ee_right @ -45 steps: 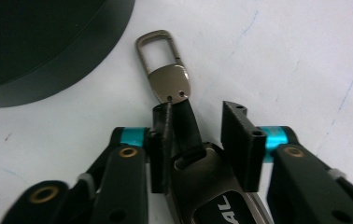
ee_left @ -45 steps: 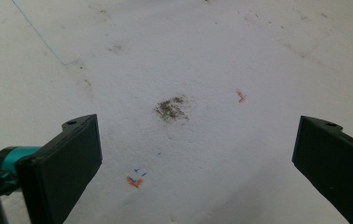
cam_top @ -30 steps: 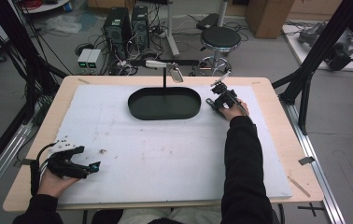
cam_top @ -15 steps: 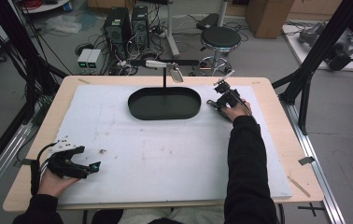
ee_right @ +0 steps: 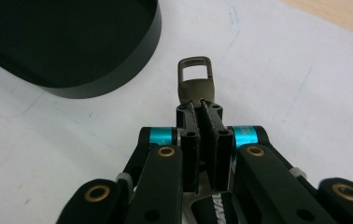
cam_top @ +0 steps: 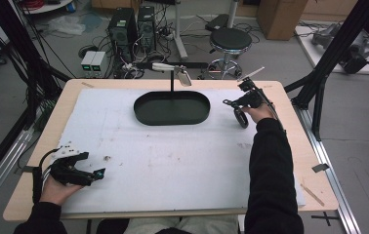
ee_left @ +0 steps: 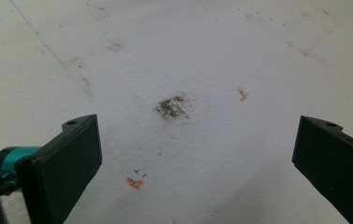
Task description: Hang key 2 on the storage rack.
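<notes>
Metal clasp (ee_right: pixel 194 80) pinched in the right tongs (ee_right: pixel 197 103) beside a black tray (ee_right: pixel 67 42); left tongs (ee_left: pixel 198 149) spread over the white worktop (ee_left: pixel 202 56).

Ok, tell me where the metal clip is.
The metal clip is pinched in the right gripper, right of the black tray.

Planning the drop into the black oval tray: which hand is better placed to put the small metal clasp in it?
Right. The right gripper is shut on the small grey metal clasp beside the black oval tray. The left gripper rests open at the near table edge.
</notes>
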Action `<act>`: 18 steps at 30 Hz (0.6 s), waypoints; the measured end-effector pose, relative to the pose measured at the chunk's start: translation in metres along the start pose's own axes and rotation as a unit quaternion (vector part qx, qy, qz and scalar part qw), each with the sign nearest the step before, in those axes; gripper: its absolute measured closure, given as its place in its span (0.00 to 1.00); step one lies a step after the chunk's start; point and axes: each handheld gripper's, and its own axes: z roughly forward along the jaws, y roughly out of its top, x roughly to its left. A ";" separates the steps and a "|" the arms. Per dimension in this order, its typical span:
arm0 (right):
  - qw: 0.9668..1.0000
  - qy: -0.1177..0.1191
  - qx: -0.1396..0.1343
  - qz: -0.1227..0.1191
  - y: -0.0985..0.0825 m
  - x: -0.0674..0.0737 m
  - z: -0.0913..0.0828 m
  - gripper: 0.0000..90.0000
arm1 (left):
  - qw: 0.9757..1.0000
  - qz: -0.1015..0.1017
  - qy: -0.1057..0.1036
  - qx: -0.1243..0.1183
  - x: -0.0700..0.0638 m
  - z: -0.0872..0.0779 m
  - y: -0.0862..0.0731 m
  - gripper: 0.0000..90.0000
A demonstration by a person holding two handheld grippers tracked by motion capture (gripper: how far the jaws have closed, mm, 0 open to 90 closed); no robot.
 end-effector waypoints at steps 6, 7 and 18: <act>1.000 0.017 -0.013 -0.002 -0.002 -0.005 -0.021 0.96 | 1.000 -0.001 -0.003 -0.002 0.001 0.000 0.001 0.02; 1.000 0.018 -0.015 0.000 -0.002 -0.004 -0.024 0.96 | 1.000 -0.001 -0.003 -0.002 0.001 0.001 0.001 0.02; 0.998 0.034 -0.058 -0.013 0.009 0.011 -0.049 0.96 | 1.000 -0.001 -0.012 -0.010 0.002 0.000 0.001 0.02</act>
